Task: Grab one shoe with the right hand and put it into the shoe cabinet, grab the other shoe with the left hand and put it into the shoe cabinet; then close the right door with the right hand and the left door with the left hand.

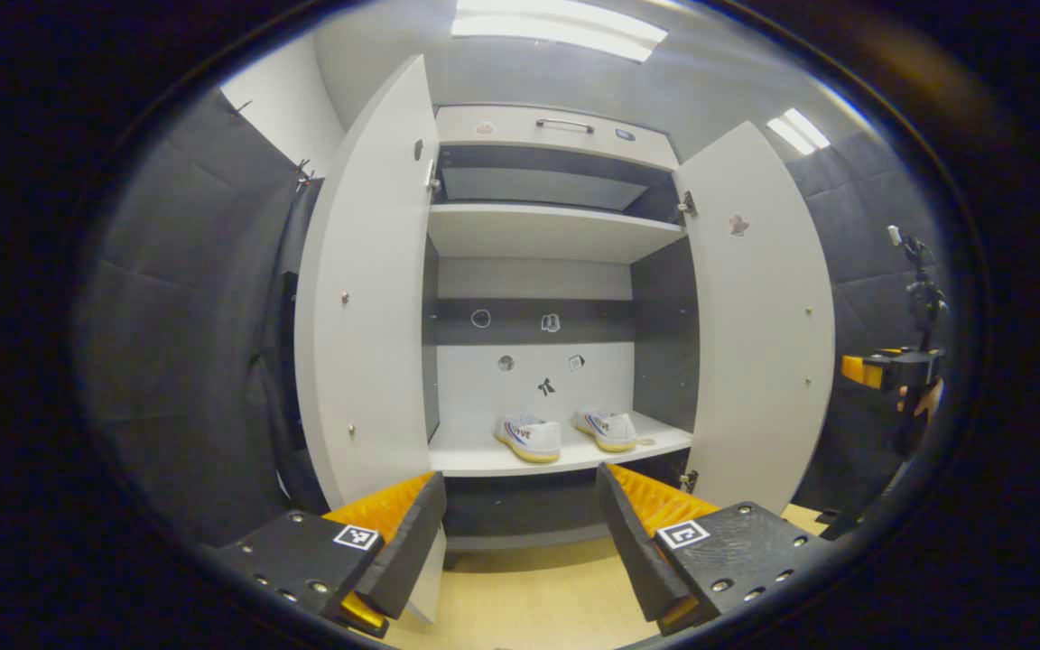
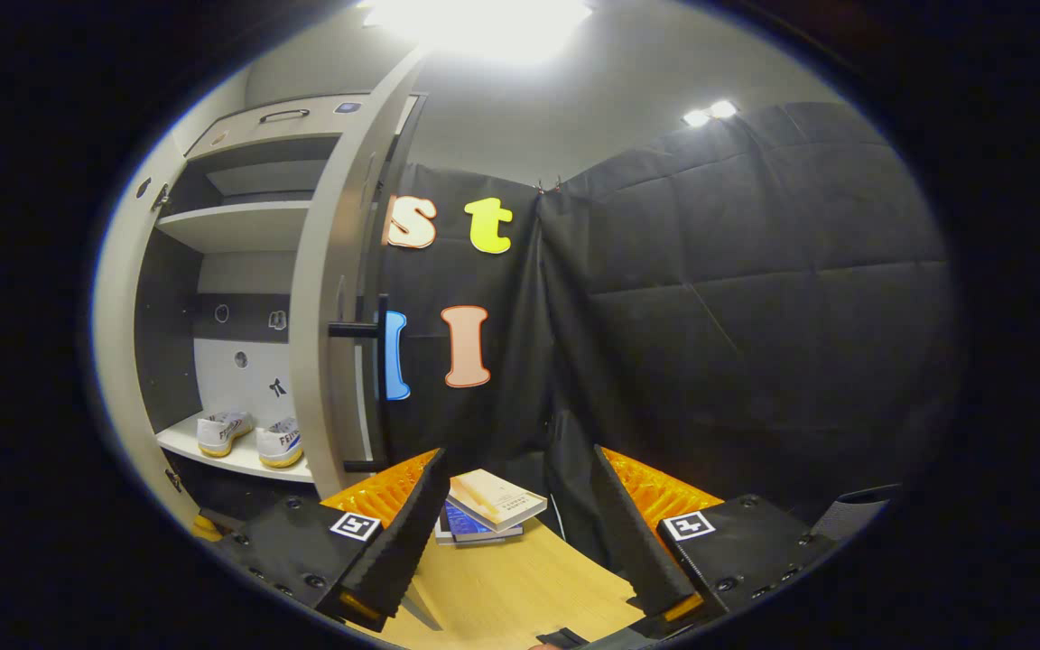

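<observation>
Two white shoes stand side by side on the lower shelf [image 1: 484, 460] of the open shoe cabinet: one shoe [image 1: 529, 437] to the left, the other shoe [image 1: 607, 428] to the right. Both the left door [image 1: 366, 307] and the right door [image 1: 755, 316] are swung wide. My left gripper [image 1: 520, 476] is open and holds nothing, back from the cabinet and facing the shelf. The right gripper [image 1: 886, 368] shows far right in a hand, beyond the right door. In the right gripper view my right gripper [image 2: 517, 454] is open and holds nothing beside the right door's outer edge [image 2: 326, 298], near its dark handle [image 2: 359, 329]. Both shoes [image 2: 254, 435] sit inside.
An upper shelf [image 1: 547, 230] and a top drawer with a handle [image 1: 565, 124] sit above the shoes. Stacked books [image 2: 488, 507] lie on the wooden floor [image 2: 520, 578] right of the cabinet. Black padded booth walls [image 2: 737, 298] close in the sides.
</observation>
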A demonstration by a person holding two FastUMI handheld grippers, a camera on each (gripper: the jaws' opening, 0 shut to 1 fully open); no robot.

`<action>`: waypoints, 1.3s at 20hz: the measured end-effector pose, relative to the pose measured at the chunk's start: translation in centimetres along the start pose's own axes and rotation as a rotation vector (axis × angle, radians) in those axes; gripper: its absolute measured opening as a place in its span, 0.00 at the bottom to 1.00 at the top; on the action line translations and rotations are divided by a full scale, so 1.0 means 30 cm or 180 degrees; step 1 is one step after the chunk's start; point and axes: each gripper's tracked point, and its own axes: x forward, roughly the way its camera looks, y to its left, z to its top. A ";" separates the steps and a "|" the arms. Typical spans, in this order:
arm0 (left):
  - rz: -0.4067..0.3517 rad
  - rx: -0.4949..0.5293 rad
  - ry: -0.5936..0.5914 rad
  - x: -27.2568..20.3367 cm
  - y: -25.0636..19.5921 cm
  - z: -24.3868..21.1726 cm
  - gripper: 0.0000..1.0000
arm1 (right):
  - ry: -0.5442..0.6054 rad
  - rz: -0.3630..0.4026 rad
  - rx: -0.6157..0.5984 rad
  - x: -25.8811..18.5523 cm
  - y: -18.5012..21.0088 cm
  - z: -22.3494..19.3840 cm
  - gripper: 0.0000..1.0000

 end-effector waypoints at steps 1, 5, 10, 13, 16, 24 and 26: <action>0.0035 0.0004 -0.0002 -0.007 0.015 0.000 0.95 | 0.0012 -0.0012 0.0028 0.015 0.006 0.005 0.96; 0.0163 0.0002 -0.0044 -0.041 0.077 0.015 0.95 | 0.0048 0.0096 0.0020 0.050 0.085 0.002 0.98; 0.0279 0.0010 -0.0072 -0.072 0.131 0.021 0.95 | 0.0038 0.0133 -0.0037 0.031 0.128 0.007 0.93; 0.0274 -0.0019 -0.0095 -0.075 0.133 0.027 0.95 | 0.0051 0.0236 -0.0004 0.011 0.172 0.003 0.91; 0.0231 -0.0025 -0.0117 -0.076 0.125 0.033 0.95 | 0.0035 0.0386 -0.0015 -0.020 0.221 0.005 0.92; 0.0189 -0.0058 -0.0114 -0.075 0.116 0.028 0.95 | 0.0018 0.0704 -0.0034 -0.068 0.332 0.009 0.92; 0.0213 -0.0062 -0.0111 -0.076 0.124 0.026 0.95 | 0.0008 0.0822 -0.0009 -0.078 0.380 0.012 0.92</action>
